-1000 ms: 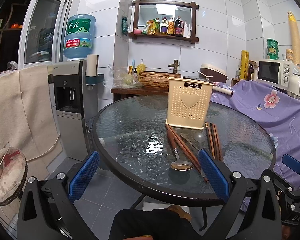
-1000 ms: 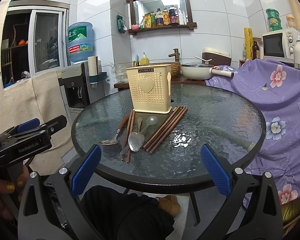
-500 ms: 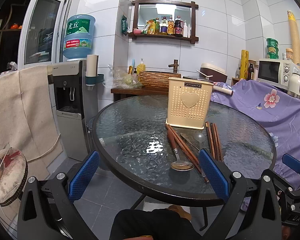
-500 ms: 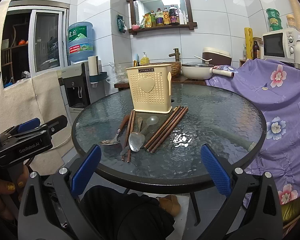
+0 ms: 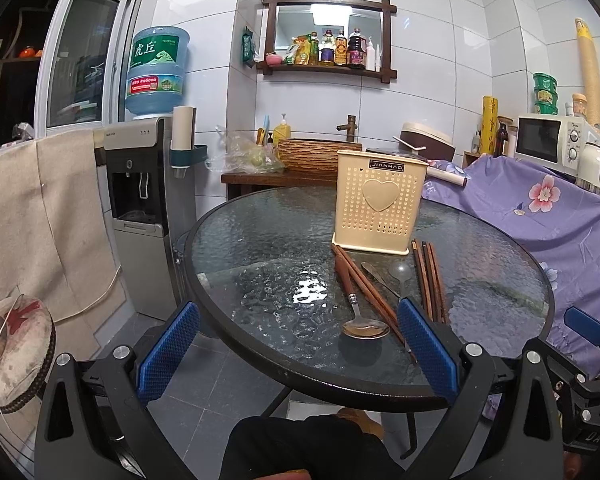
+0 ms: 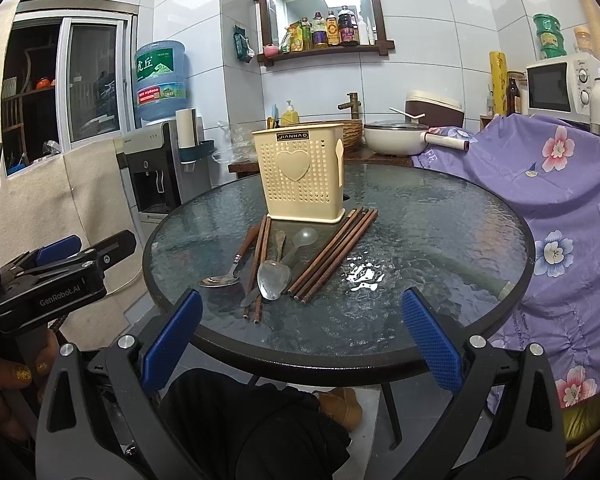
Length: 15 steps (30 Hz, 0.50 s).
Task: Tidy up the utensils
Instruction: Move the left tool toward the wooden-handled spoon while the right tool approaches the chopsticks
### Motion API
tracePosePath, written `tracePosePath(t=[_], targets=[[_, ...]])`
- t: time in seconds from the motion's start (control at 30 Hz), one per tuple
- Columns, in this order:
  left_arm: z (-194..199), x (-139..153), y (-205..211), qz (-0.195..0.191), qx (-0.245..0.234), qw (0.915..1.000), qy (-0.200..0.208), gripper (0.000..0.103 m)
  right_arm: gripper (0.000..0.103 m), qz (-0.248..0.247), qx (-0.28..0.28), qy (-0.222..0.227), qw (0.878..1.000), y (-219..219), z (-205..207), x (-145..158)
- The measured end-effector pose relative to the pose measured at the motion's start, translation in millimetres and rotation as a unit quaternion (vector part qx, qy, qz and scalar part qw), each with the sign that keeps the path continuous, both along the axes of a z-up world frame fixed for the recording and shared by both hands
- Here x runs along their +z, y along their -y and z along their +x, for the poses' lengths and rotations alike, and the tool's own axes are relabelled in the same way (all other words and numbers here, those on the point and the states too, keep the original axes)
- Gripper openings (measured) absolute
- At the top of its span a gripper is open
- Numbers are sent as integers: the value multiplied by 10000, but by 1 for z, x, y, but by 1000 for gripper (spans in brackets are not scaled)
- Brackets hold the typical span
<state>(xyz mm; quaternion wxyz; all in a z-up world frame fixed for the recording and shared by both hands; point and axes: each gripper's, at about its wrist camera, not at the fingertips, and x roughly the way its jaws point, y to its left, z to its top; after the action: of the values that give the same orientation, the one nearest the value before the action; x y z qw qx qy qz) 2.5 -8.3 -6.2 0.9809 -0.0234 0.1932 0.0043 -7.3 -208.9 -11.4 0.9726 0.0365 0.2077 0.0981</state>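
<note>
nothing has changed over the last second: both views match the earlier ones, with no utensil shifted and neither tool advanced. i take that to mean the task has not really begun, and the person is lining up a first pick.

nearest, the left tongs (image 5: 298,348) hang released at the near rim of the round glass surface (image 5: 260,248), blue pads wide apart and nothing between them. the right tongs (image 6: 300,338) are the same, spread and empty, just short of the surface edge; the left tool shows at the left of the right wrist view, held by a hand (image 6: 8,368).

just past the rim lie the utensils, all flat on the glass. a metal spoon (image 6: 222,270) with a brown handle is leftmost, beside a pair of chopsticks (image 6: 260,264), then a butter knife (image 6: 278,246), a clear plastic spoon (image 6: 276,272), and a bundle of chopsticks (image 6: 332,254) fanned to the right. their far ends reach the foot of the cream holder (image 6: 302,176), which stands upright mid-surface and looks unfilled from here, though its inside is hidden.

every piece is yet to go in the holder.
</note>
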Motion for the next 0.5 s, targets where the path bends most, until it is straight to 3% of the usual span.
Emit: tracePosePath(t=[0.23,0.5], targets=[[16,-8,-4,67,-73,9993,-352,97,98,-127,-91,-168,9997,3,12,-5],[60,-7,-11,6,-397,9958,-821,97,98,-303,-64,-944,9951,22,66,-11]])
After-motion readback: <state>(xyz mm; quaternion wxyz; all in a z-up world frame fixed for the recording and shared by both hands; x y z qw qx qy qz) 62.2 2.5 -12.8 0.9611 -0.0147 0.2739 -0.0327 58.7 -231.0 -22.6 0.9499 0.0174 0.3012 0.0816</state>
